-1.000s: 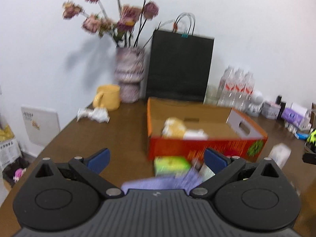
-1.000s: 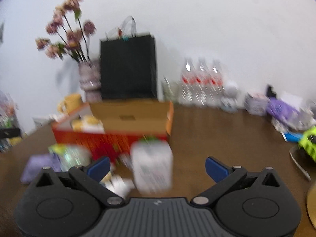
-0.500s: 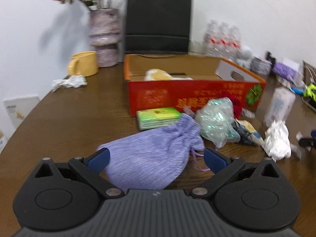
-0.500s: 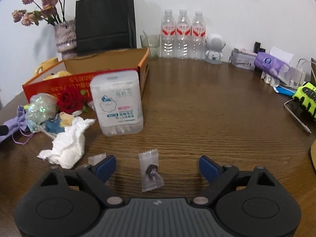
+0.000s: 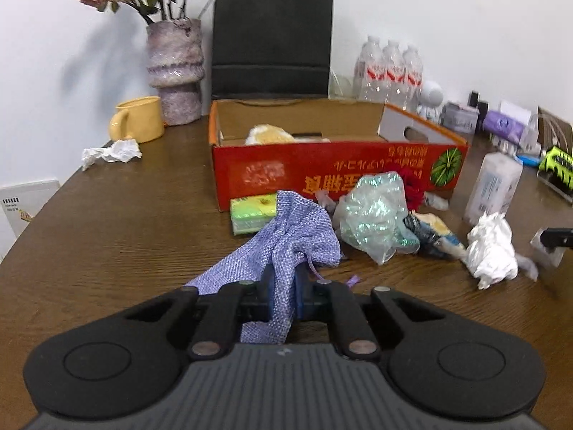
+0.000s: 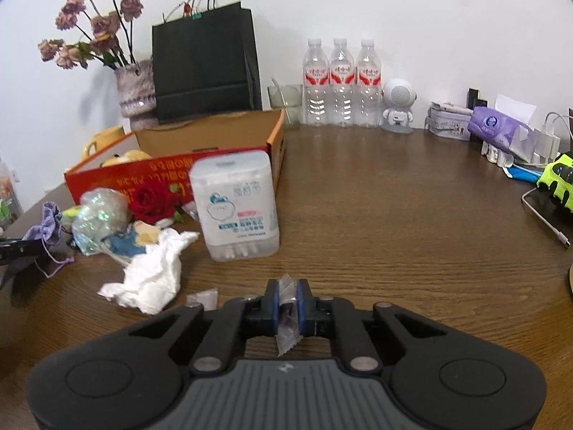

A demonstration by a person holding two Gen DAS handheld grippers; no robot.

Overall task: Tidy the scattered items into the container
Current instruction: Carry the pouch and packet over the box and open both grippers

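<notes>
Left wrist view: left gripper [image 5: 283,297] with fingers pinching a fold of the purple drawstring pouch [image 5: 286,240], which lies on the desk [image 5: 118,222] just in front of the red cardboard box [image 5: 322,175]. The grip holds only the near part of the cloth; most of the pouch trails ahead, so a straight lift, high enough to clear the box's front wall, should keep it from dragging the green packet [image 5: 252,213] or the iridescent bag [image 5: 376,215] beside it.

Right wrist view: right gripper [image 6: 287,299] with fingers pressed together on a small clear sachet [image 6: 286,319], low over the desk and well apart from the box [image 6: 172,175]. The sachet is thin and slippery-looking, so the pinch is best kept firm through the carry. The cotton-swab tub [image 6: 234,208] and crumpled tissue [image 6: 150,272] stand between gripper and box; a path up and over them looks safest.
</notes>
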